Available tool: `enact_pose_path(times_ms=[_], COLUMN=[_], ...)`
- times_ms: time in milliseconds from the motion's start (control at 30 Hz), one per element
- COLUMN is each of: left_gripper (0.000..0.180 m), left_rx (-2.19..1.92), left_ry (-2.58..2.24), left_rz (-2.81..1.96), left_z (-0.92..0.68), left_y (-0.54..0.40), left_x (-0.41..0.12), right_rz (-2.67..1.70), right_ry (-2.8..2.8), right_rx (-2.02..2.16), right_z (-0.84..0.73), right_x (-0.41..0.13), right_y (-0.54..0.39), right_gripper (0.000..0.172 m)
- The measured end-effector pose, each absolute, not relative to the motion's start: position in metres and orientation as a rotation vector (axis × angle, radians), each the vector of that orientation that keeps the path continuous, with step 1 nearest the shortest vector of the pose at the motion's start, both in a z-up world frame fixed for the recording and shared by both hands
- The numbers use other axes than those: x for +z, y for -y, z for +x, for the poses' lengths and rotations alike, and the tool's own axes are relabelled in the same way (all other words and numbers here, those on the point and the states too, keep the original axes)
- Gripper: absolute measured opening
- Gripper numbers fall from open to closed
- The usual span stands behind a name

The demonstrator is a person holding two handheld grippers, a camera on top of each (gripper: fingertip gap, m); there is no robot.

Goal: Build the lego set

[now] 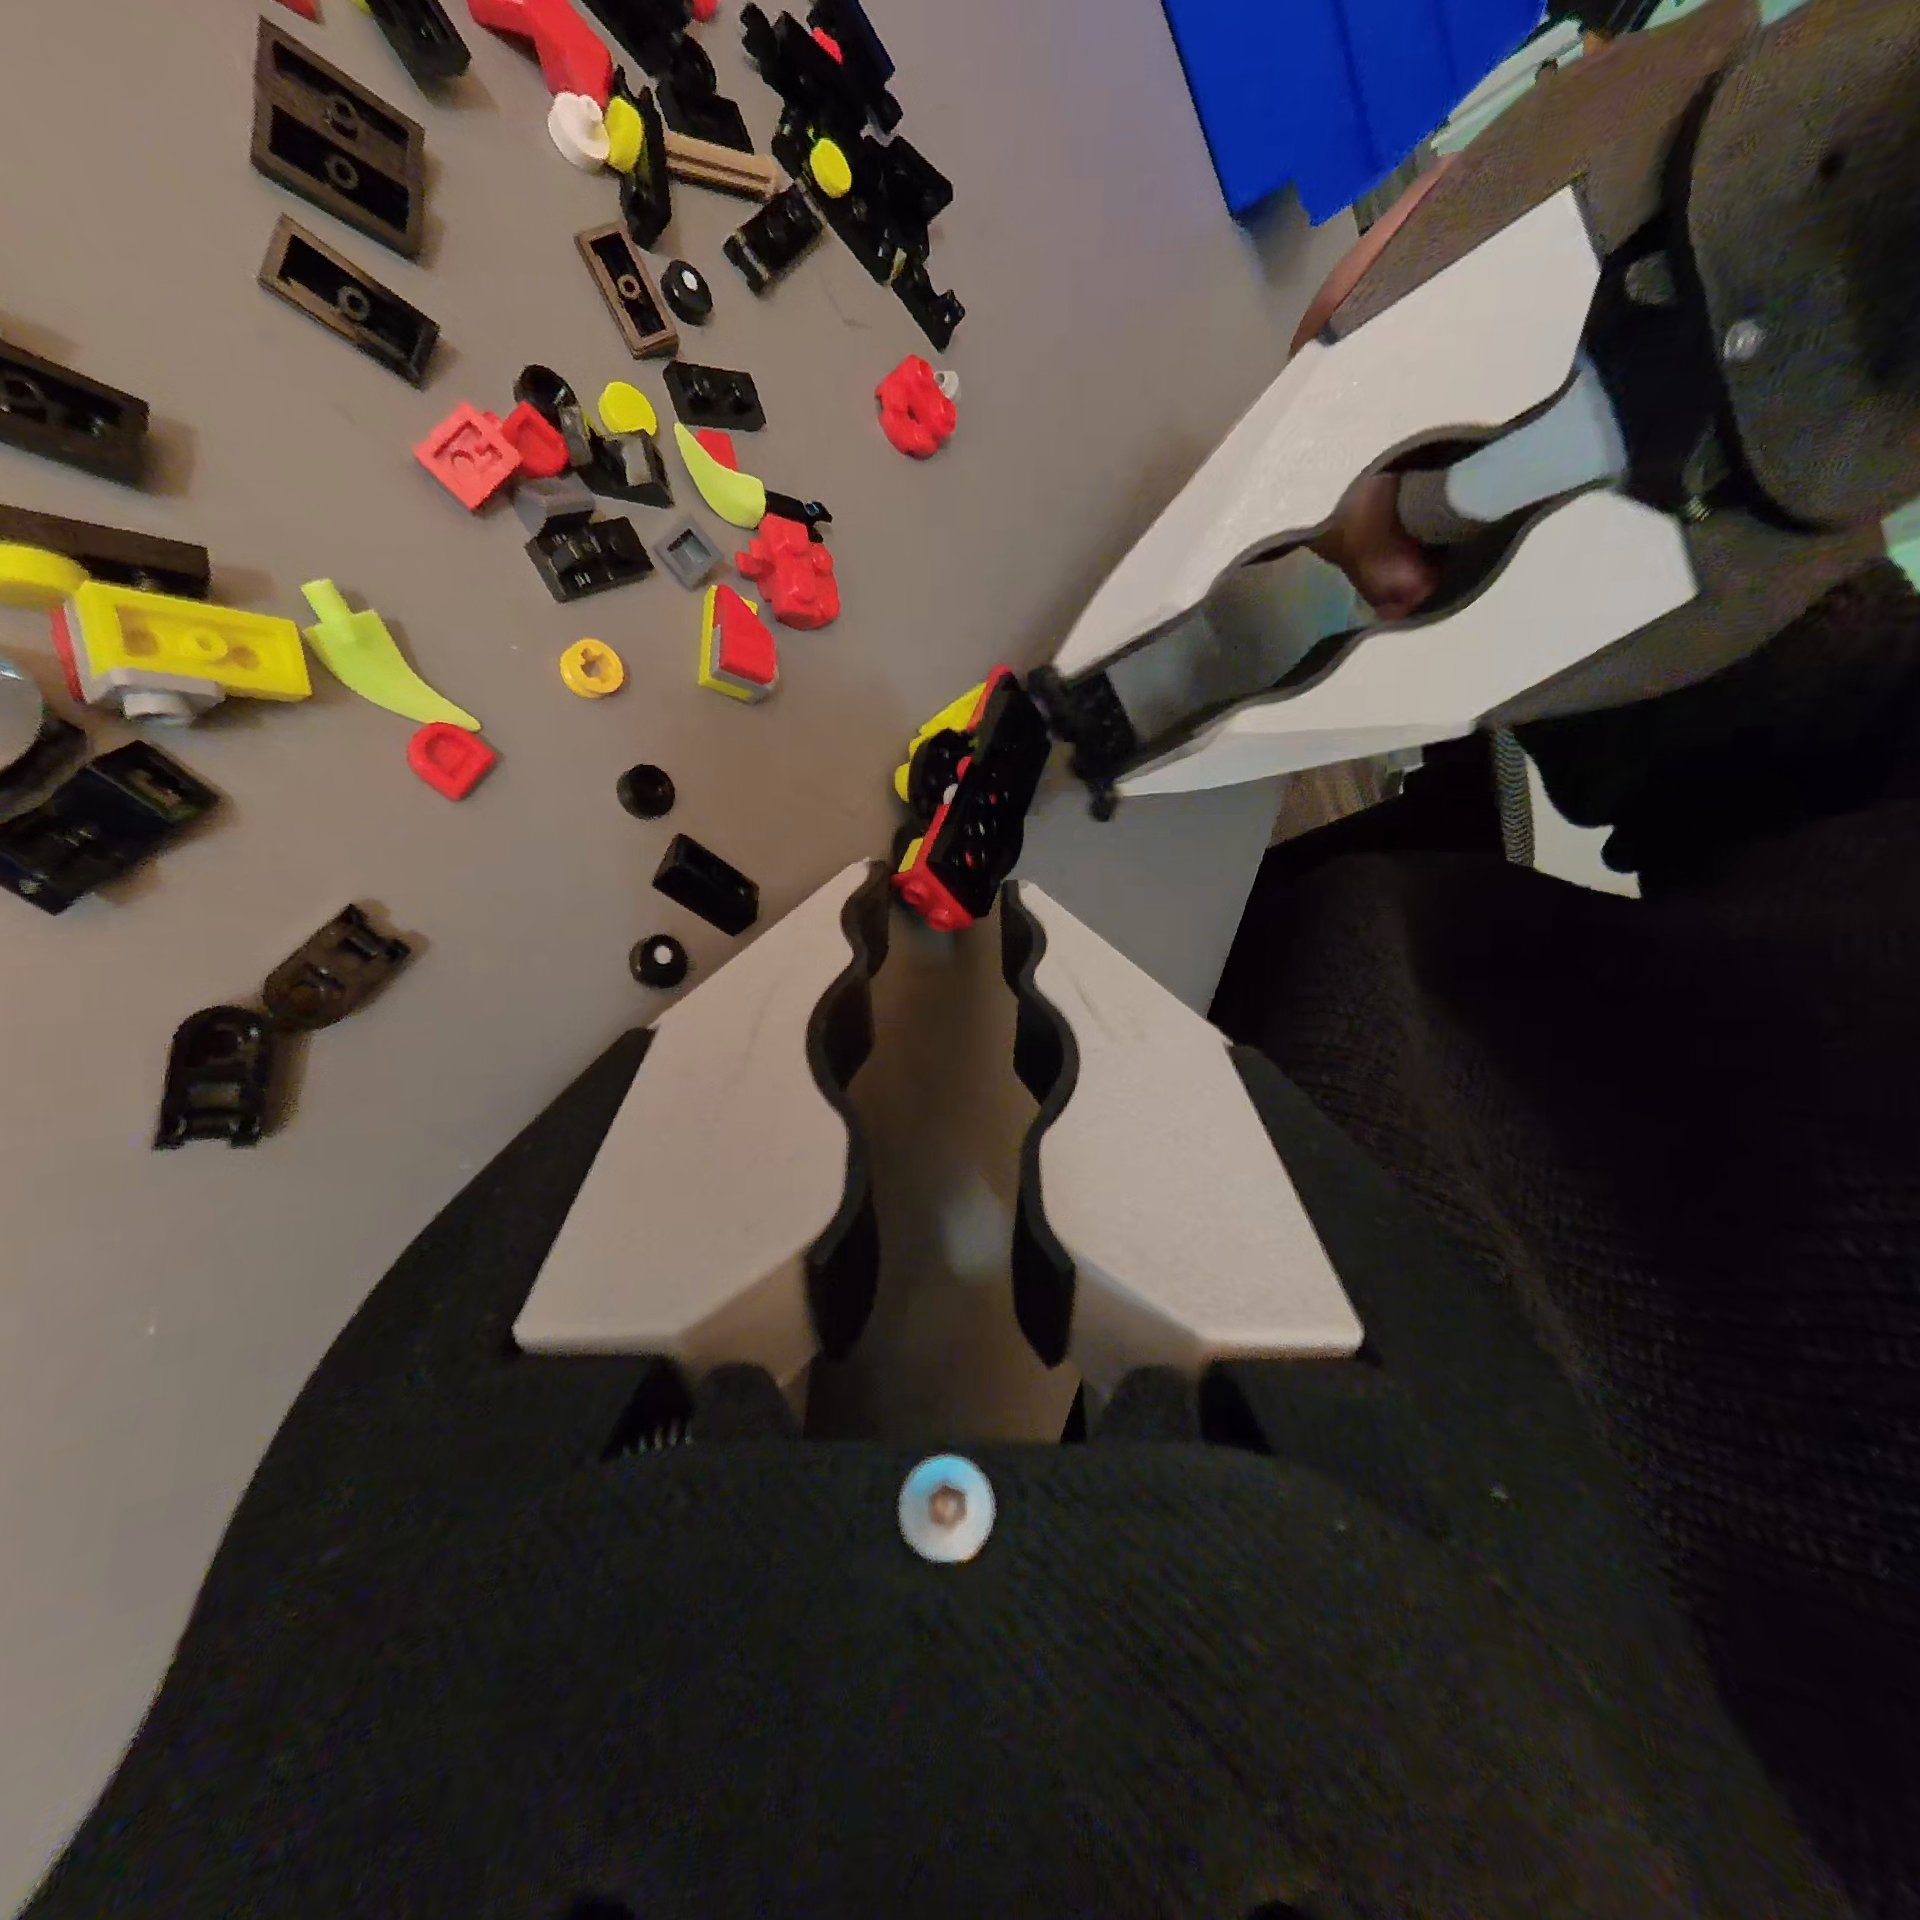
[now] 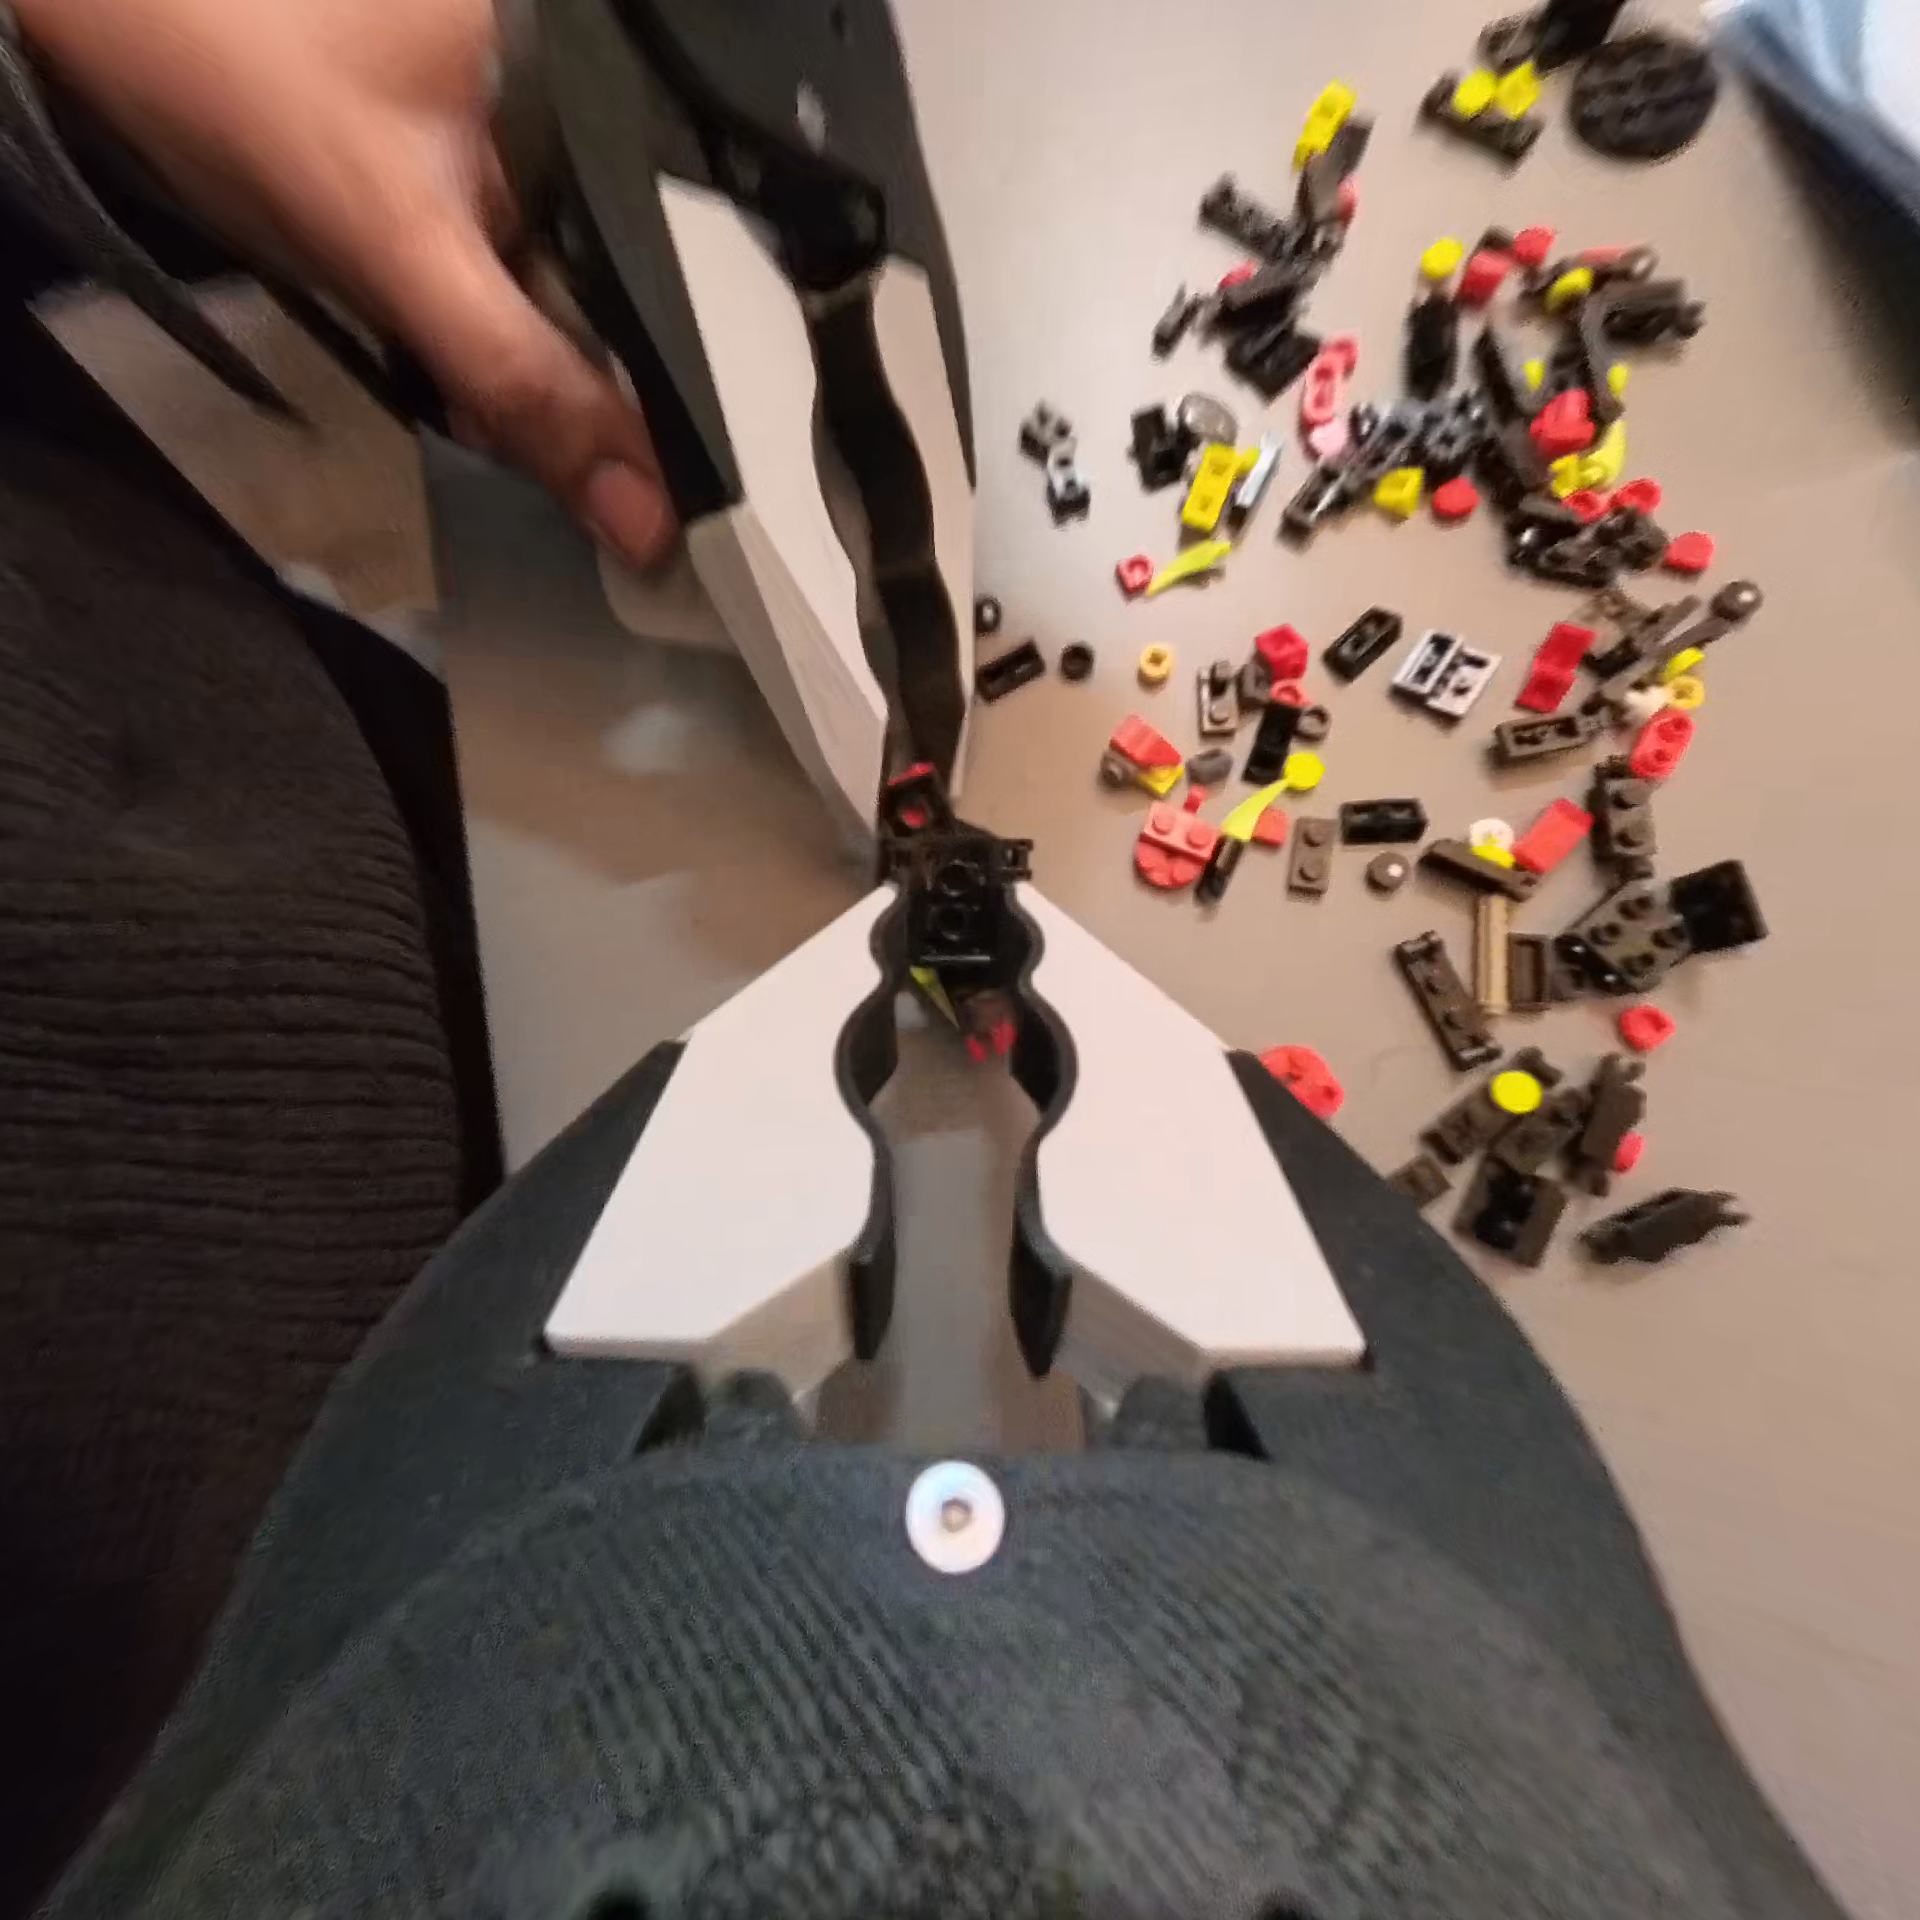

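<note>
Two claws are meeting over the tabletop (image 1: 312, 1351), each one gripping a brick part.

The left claw (image 1: 940, 883) is pinching the lower end of a small black, red and yellow build (image 1: 977, 790) with narrow tips. The right claw (image 2: 951, 904) is squeezing a black piece (image 2: 951, 914) and is touching it against the build's upper end. Both are hanging just above the tabletop edge. Many loose bricks (image 1: 582, 561) are lying beside them, well apart from the tips, not blocking them.

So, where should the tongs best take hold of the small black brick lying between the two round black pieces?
Probably grip the small black brick across its two long sides, at mid-length, coming straight down from above. It lies flat and narrow, with bare table beside both long sides.
</note>
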State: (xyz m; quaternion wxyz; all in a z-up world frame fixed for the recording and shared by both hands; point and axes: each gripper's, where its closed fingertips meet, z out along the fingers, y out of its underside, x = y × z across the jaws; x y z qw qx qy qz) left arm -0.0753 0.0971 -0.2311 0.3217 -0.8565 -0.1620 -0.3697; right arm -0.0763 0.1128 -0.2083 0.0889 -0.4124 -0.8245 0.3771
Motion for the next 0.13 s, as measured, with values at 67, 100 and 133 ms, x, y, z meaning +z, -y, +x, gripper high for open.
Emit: enact_pose_path(times_ms=[67,100,133], left_gripper=[0.021,0.022,0.023], left_rx=[-0.955,-0.954,-0.957], left_ry=[0.416,0.41,0.404], left_rz=[-2.245,-2.241,-2.237], left_z=[-0.077,-0.077,-0.076], left_y=[-0.098,-0.098,-0.098], left_x=[-0.23,-0.229,-0.228], right_rz=[-1.318,-1.358,-1.389], right_ry=[2.3,2.181,2.029], right_rx=[1.496,1.743,2.002], right_z=[-0.076,-0.074,-0.073], right_x=[-0.184,-0.165,-0.146], right_y=[-0.107,-0.106,-0.109], right_gripper=[0.015,0.014,0.014])
